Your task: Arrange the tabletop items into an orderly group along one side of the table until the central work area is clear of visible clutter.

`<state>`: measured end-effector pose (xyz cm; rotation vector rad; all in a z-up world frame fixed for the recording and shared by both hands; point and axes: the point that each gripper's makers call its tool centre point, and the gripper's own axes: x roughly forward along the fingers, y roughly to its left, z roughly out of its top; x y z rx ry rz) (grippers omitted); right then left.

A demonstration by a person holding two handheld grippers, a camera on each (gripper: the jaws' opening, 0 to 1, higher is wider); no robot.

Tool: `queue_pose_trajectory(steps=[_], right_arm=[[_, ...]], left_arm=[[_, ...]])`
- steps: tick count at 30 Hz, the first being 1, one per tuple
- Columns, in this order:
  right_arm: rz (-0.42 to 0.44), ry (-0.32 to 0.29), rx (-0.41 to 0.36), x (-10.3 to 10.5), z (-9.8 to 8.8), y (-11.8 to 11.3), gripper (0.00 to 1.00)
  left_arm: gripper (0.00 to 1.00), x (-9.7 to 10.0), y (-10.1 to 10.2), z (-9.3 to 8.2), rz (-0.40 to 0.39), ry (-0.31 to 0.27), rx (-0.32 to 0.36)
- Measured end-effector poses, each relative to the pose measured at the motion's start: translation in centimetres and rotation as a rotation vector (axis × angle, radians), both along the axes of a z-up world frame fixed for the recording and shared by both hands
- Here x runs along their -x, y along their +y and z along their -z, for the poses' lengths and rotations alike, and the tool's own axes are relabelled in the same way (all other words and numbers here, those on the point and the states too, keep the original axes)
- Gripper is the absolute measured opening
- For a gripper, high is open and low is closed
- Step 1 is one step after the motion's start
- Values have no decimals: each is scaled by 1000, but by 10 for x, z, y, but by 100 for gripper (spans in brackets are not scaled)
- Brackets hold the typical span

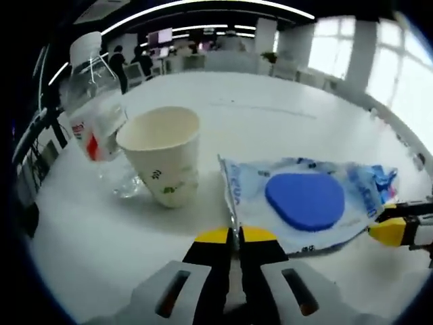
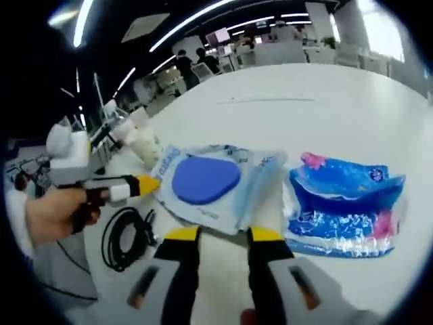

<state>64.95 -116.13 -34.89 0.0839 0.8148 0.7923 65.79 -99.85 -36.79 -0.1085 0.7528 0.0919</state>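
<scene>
People (image 1: 128, 64) stand among desks and monitors (image 2: 218, 37) beyond the white table, under ceiling light strips (image 1: 203, 8).

White table (image 1: 284, 108), pale and glossy under the lights. The cup (image 1: 164, 157) is cream with small green marks low on its side. Beside it the bottle (image 1: 95, 112) is clear, white cap on top, label in red, white and a touch of blue. The packet (image 1: 304, 203) is see-through with light blue print, and a solid royal-blue pad (image 1: 306, 200) shows through it. The left gripper (image 1: 235, 233) has yellow tips over black fingers on a grey body. The right gripper (image 2: 223, 233) wears the same yellow, black and grey. The second packet (image 2: 345, 206) is bright blue with pink patches and white print. The cable (image 2: 125, 237) coiled on the table is black.
</scene>
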Motion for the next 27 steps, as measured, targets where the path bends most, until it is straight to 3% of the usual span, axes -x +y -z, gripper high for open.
queue_pose_trajectory(steps=[5,11,13,15,17,21,27], right_arm=[[-19,9,-21,7,-15,-1,45],[-31,8,-52,18,-26,-10,48],[-38,11,-59,25,-26,-11,49],[-65,-3,-58,30,-26,-9,50],[-67,-1,-64,29,-26,-9,52],[-52,-16,-97,25,-34,-14,57],[-28,-26,-127,25,-36,-28,63]], left_arm=[[0,0,2,0,-25,1,16],[5,1,2,-2,-161,-86,175],[19,-4,0,-8,-188,-132,218],[34,-5,-4,-13,-169,-132,184],[37,-6,-5,-19,-141,-144,159],[41,2,-6,-25,-130,-150,179],[74,17,-5,-30,-115,-153,220]])
